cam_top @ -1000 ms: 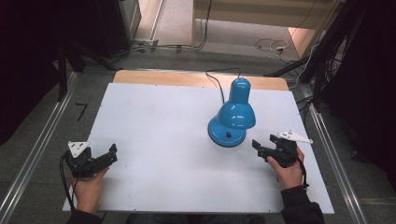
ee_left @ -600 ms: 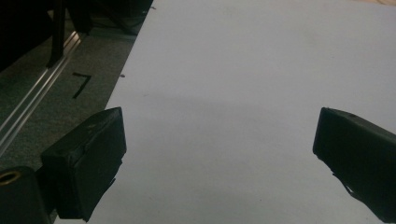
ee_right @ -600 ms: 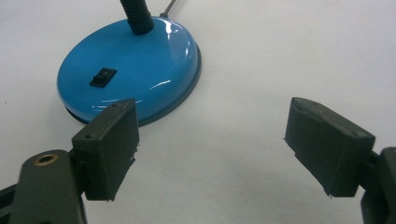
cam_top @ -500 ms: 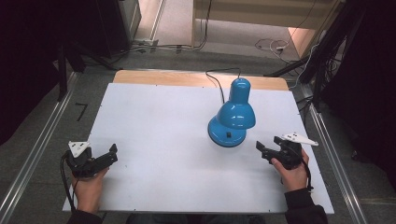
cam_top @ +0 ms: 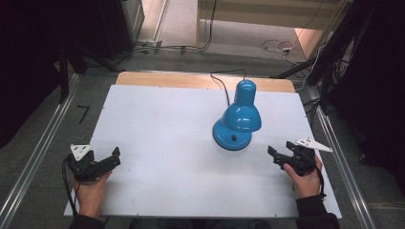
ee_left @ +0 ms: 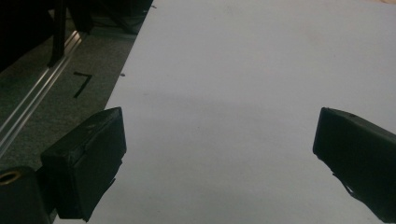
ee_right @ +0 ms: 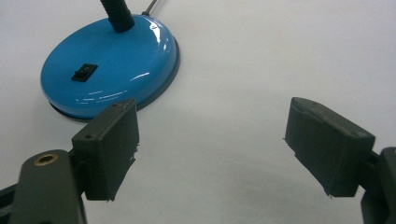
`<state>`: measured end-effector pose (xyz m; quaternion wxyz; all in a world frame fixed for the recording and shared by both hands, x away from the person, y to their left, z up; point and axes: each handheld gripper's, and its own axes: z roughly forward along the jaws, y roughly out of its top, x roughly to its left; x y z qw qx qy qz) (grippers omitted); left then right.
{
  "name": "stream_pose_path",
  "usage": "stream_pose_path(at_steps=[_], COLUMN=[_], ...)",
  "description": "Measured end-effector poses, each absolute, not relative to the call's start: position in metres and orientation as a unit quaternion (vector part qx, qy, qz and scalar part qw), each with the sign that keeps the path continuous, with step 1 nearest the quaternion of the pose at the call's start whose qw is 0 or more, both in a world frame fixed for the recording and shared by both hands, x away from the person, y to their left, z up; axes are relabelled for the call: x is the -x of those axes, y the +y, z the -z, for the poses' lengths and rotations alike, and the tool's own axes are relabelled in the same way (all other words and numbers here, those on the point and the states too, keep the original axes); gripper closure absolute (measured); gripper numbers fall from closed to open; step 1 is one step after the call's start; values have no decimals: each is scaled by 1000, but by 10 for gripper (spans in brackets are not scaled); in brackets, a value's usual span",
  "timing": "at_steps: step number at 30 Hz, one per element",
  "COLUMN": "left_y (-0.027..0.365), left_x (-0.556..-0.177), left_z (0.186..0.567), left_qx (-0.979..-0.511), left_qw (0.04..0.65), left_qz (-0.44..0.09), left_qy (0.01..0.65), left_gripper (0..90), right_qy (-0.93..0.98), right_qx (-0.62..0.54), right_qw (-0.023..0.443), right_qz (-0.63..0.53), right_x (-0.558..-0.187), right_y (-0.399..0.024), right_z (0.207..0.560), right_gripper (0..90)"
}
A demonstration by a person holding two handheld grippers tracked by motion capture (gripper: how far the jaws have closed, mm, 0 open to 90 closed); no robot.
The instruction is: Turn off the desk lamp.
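Note:
A blue desk lamp (cam_top: pixel 239 119) stands right of centre on the white table top (cam_top: pixel 162 124), its shade bent down over its round base (ee_right: pixel 112 60). The base carries a black rocker switch (ee_right: pixel 84 72) and a black gooseneck (ee_right: pixel 116 14). My right gripper (cam_top: pixel 274 156) (ee_right: pixel 212 116) is open near the right front of the table, a short way to the right of the base and touching nothing. At the left front, my left gripper (cam_top: pixel 113 158) (ee_left: pixel 219 126) is also open, with bare table between its jaws.
The lamp's black cord (cam_top: pixel 220 81) runs off the far edge over a wooden strip (cam_top: pixel 167 80). Metal rails (cam_top: pixel 38 157) flank the table on both sides. Cables lie on the floor (cam_top: pixel 277 47) beyond the far edge.
My right gripper has drifted slightly to the right and toward the near edge, away from the lamp base. The left gripper and the lamp have stayed put.

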<state>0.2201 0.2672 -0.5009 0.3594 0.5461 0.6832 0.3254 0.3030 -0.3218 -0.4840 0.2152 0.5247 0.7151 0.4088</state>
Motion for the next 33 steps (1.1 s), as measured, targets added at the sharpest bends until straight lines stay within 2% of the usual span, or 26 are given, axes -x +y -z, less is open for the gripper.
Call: stream_pose_path(at_steps=[33], left_y=[267], left_x=[-221], left_z=[502], left_qx=[-546], left_qw=[356], left_qz=[-326], left_qy=[685], left_gripper=[34], right_qy=[695], right_qx=[-548], right_qw=[228], right_qz=[-406], right_x=[-284], right_y=[-358], right_z=[483], right_gripper=[164])
